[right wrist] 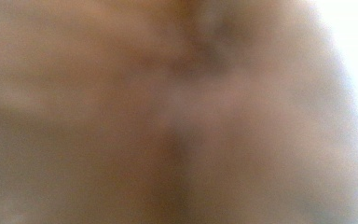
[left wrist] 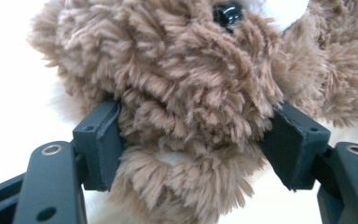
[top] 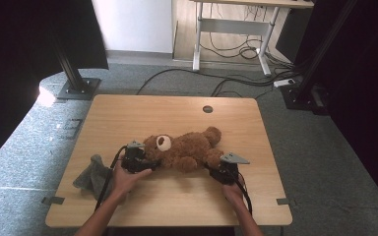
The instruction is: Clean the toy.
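Because the teddy bear (top: 184,150) lies on its back across the wooden table (top: 177,206), its long axis running side to side before the person with the head toward their left and the legs toward their right, each hand works the end nearest it. Closest to the table's front edge, the two forearms come up from below and spread apart. The left gripper (top: 145,164) meets the bear's head from the near side; in the left gripper view the two black jaws stand wide with the fluffy brown head (left wrist: 186,93) between them, the fur bulging against both pads (left wrist: 109,144), so it looks like a loose clasp on the head rather than a firm pinch. The right gripper (top: 216,169) sits at the bear's lower end, by the near leg; its own view is a brown blur pressed up against fur, and I judge it clamped tight on that leg. A grey cloth (top: 92,174) lies crumpled at the left, just beside the left hand and apart from the bear. Farther off the tabletop is bare up to a small round hole (top: 207,109) near the back edge. With both ends covered, any lift ought to rise evenly along the body's length.
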The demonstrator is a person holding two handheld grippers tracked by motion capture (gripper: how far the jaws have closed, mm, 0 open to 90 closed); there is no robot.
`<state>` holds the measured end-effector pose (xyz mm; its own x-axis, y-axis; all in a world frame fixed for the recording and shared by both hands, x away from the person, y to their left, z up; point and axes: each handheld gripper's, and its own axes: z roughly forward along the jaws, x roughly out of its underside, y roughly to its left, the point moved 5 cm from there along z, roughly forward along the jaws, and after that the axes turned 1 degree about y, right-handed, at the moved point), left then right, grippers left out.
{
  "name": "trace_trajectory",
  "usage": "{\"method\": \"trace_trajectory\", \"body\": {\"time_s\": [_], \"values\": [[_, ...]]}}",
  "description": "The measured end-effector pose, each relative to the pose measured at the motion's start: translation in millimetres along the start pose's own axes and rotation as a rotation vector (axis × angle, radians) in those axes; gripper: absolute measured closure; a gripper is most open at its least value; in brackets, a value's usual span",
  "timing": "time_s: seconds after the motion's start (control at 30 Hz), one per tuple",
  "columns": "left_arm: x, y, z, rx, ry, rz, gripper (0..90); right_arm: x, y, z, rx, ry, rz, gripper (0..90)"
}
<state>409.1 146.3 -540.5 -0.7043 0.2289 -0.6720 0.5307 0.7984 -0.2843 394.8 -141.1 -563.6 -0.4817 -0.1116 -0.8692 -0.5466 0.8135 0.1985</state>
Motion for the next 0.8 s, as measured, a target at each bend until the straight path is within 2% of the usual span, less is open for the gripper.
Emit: {"method": "trace_trajectory", "body": {"time_s": [0.07,0.17,0.23,0.33,0.43,0.6,0.8], "values": [[0.4,2.2,-0.4,0.004,0.012,-0.003,27.0,0.2,-1.4,1.0,-0.006,-0.002,0.007,68.8],[7.6,4.1,-2.8,0.026,0.017,-0.018,25.9,3.0,-0.4,-4.4,-0.015,0.021,-0.023,64.4],[11.4,2.5,-7.0,0.031,0.003,-0.017,25.2,4.9,-0.3,-12.0,-0.02,0.021,-0.033,54.2],[14.9,-1.3,-17.8,0.014,-0.029,0.004,25.9,7.5,-1.9,-24.3,-0.034,0.017,-0.018,39.1],[16.1,-2.9,-29.7,0.023,-0.066,-0.006,25.9,8.1,-4.2,-36.2,-0.048,0.006,-0.004,30.7],[21.2,-6.4,-51.3,0.048,-0.113,-0.015,25.7,8.7,-5.6,-53.6,-0.063,-0.026,0.017,24.6],[29.1,-9.2,-67.7,0.058,-0.127,-0.01,25.7,11.8,-5.7,-68.2,-0.072,-0.046,0.02,23.4]]}}
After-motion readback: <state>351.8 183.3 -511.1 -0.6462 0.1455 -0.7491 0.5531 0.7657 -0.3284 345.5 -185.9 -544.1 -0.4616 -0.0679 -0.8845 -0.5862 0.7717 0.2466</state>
